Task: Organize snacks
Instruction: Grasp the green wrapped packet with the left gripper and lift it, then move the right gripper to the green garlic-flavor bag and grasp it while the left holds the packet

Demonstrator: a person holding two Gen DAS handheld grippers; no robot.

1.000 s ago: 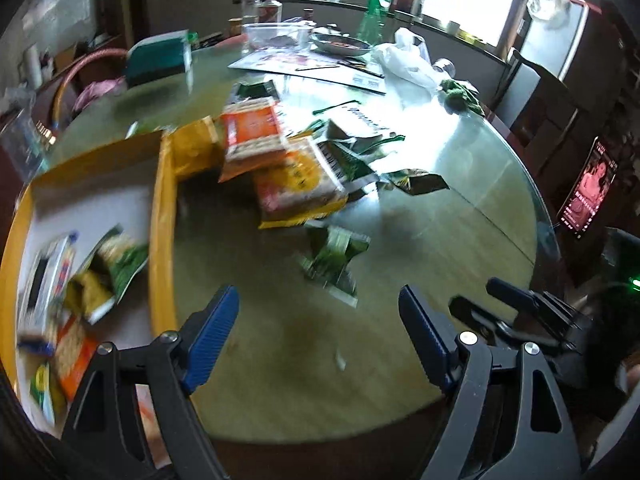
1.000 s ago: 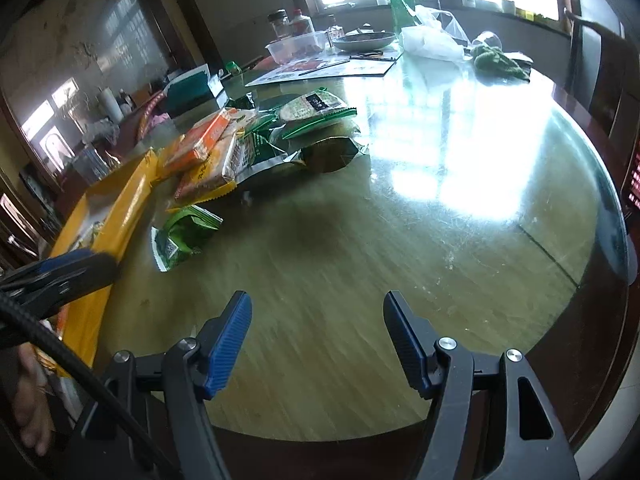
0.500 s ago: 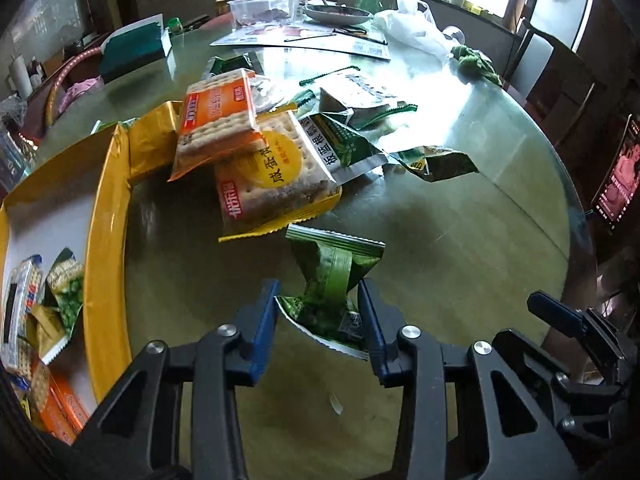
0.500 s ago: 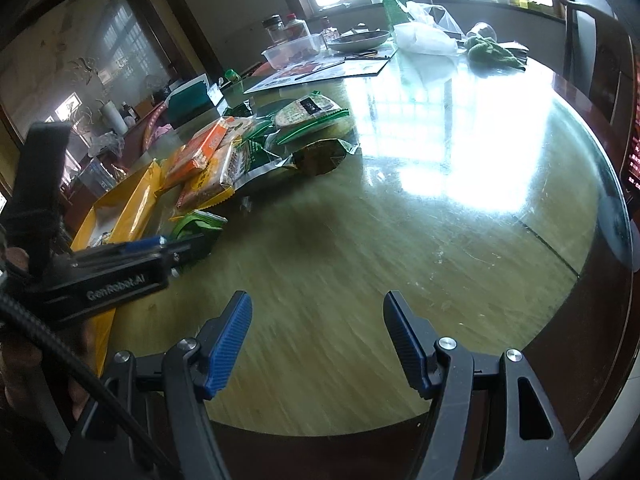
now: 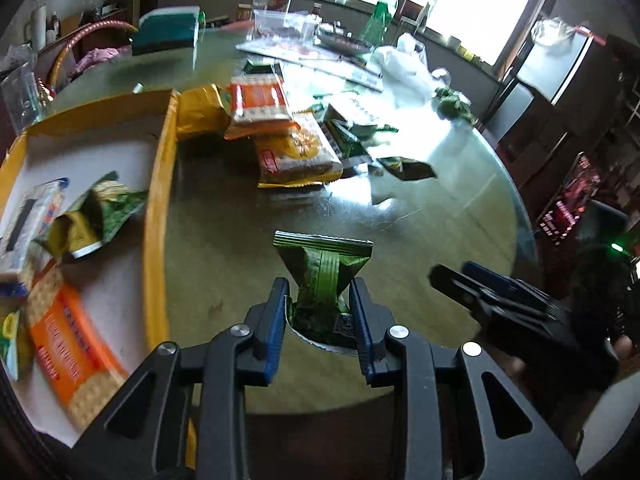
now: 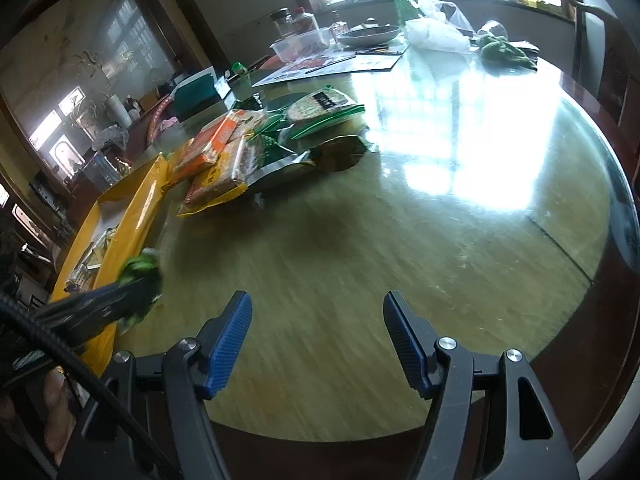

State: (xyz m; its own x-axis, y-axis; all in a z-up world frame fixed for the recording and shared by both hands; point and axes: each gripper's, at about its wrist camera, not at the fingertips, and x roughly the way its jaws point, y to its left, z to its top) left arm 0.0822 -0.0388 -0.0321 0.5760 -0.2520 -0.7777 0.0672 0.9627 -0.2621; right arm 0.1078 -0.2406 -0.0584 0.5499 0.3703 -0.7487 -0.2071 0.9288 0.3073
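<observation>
My left gripper is shut on a small green snack packet and holds it above the table, just right of the yellow box. The box holds several packets, among them an orange cracker pack. In the right wrist view the left gripper and the green packet show at the left, beside the yellow box. My right gripper is open and empty above the table's near edge. A pile of snack packs lies on the table beyond the box, also in the right wrist view.
The round glass-topped table carries papers, a clear tub, a dish, a white plastic bag and a green box at the far side. Chairs stand at the right. My right gripper shows at the right in the left wrist view.
My left gripper closed on the green packet and lifted it off the table, moving it back toward the near edge beside the box. The right gripper stayed open and nearly still.
</observation>
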